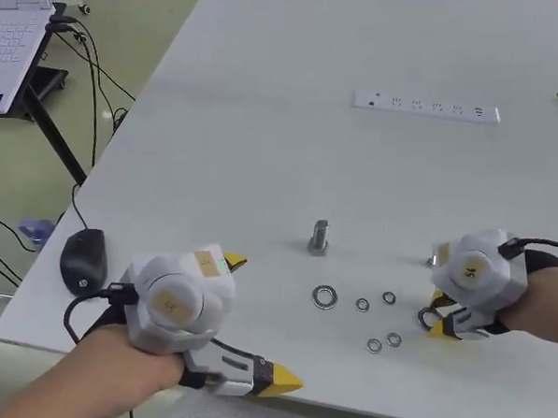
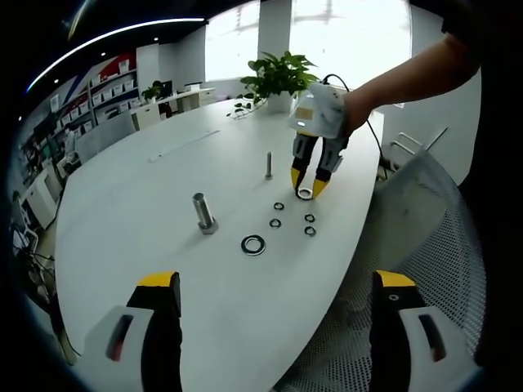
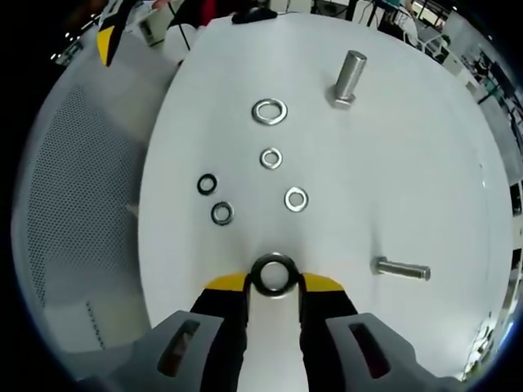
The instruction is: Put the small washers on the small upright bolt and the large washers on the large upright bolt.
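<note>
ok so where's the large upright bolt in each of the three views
Head view: the large upright bolt stands just below centre.
Left gripper view: it stands left of centre.
Right gripper view: it sits upper right.
Shared landmark: the flat large washer lies close by it in every view.

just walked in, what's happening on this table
A person is sorting washers onto two upright bolts with handheld grippers. The right gripper is shut on a large washer low over the table, near the small bolt. The left gripper is open. A second large washer and four small washers lie loose near the large bolt; both bolts look bare.
</note>
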